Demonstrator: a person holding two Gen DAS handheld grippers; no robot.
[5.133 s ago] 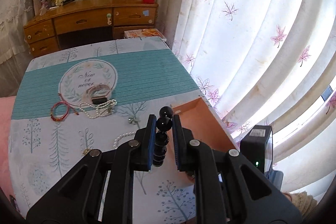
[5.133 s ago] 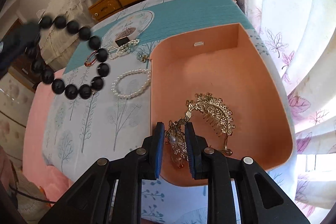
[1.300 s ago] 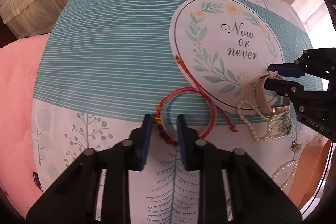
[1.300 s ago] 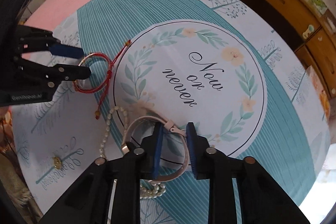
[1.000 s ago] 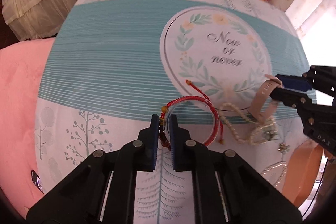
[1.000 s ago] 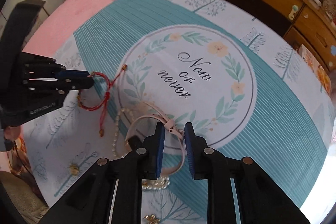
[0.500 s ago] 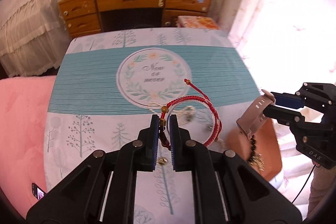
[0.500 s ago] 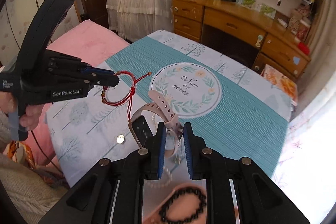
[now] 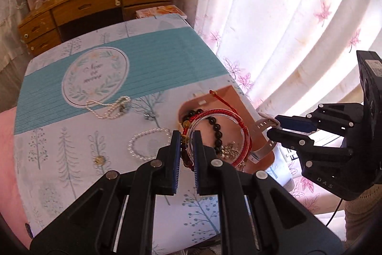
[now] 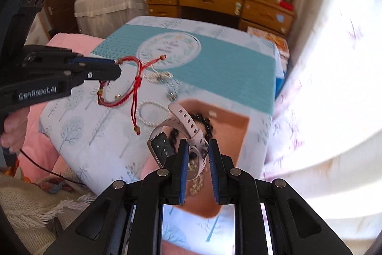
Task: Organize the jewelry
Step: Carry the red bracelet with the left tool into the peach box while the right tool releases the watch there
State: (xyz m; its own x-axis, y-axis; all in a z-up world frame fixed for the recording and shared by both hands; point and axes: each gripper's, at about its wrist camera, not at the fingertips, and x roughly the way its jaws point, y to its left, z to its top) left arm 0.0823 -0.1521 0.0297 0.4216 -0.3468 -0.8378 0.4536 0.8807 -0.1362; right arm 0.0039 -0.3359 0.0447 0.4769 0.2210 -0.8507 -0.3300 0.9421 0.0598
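My left gripper (image 9: 186, 138) is shut on a red cord bracelet (image 9: 236, 121) and holds it in the air over the orange jewelry box (image 9: 236, 99); it also shows in the right wrist view (image 10: 119, 68) with the bracelet (image 10: 129, 92) dangling. My right gripper (image 10: 197, 147) is shut on the strap of a pink smartwatch (image 10: 176, 118) above the box (image 10: 236, 121); it shows in the left wrist view (image 9: 272, 128). A black bead bracelet (image 9: 217, 128) and gold pieces (image 9: 228, 147) lie in the box.
On the tablecloth (image 9: 71, 159) lie a long pearl necklace (image 9: 107, 109), a pearl bracelet (image 9: 145, 142), a small gold charm (image 9: 99, 160) and a small pendant (image 9: 149, 116). A curtain (image 9: 286, 28) hangs right of the table. A wooden desk (image 9: 95, 4) stands behind.
Both grippers have carried their pieces from above the middle of the table to above the orange box. The bracelet and the watch stay held.
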